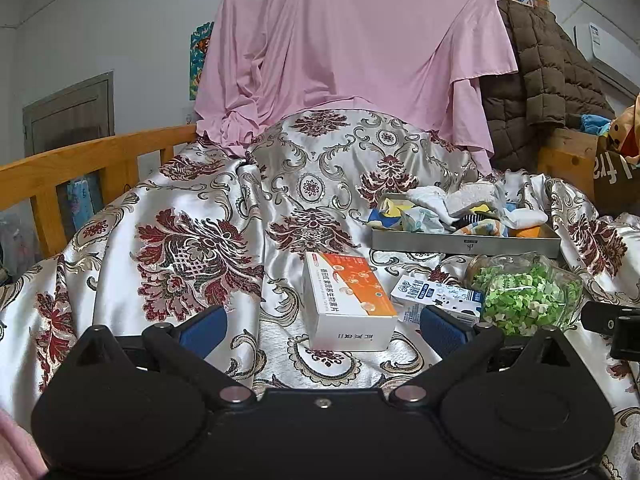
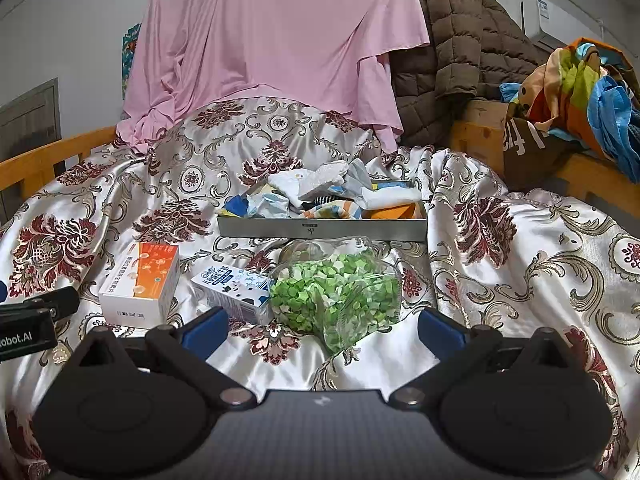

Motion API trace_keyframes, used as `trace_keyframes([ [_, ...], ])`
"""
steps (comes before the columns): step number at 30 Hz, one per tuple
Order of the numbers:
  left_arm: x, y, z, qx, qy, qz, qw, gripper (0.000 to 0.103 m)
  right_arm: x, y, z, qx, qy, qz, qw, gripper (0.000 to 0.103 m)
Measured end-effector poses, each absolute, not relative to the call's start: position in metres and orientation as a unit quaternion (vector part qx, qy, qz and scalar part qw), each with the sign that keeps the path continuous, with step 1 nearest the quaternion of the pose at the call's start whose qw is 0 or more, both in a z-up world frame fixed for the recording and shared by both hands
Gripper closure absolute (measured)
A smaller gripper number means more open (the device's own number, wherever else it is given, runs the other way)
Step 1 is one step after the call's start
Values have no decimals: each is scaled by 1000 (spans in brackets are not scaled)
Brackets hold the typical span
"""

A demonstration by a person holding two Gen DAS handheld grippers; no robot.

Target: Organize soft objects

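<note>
Both grippers, left [image 1: 322, 326] and right [image 2: 322, 326], gape empty over glossy brocade cloth [image 2: 500, 280] near a crinkly jar [image 2: 340, 292].

Tray [image 2: 320, 229] floor hidden under cloth heap [image 2: 316, 194]; carton [image 2: 230, 290] partly behind jar [image 2: 340, 292].

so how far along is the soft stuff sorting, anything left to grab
Mostly done, it seems: socks and small cloths already fill the metal tray. Nothing is in hand; the left gripper and right gripper are both open and empty. On the bedspread in front of the tray sit only rigid items: orange box, milk carton, jar of green stars. No loose soft item shows near the tray.
</note>
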State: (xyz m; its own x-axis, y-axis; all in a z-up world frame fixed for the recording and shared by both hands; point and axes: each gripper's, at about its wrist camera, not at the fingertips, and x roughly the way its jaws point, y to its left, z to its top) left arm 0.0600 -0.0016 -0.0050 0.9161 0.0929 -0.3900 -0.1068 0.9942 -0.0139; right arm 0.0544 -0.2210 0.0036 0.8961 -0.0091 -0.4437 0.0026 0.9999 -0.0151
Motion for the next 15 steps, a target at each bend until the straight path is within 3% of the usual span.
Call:
trace_keyframes([
  [15, 60, 1, -7, -20, 202, 52, 978, 1, 54, -221, 4, -7, 228, -3, 974, 0],
])
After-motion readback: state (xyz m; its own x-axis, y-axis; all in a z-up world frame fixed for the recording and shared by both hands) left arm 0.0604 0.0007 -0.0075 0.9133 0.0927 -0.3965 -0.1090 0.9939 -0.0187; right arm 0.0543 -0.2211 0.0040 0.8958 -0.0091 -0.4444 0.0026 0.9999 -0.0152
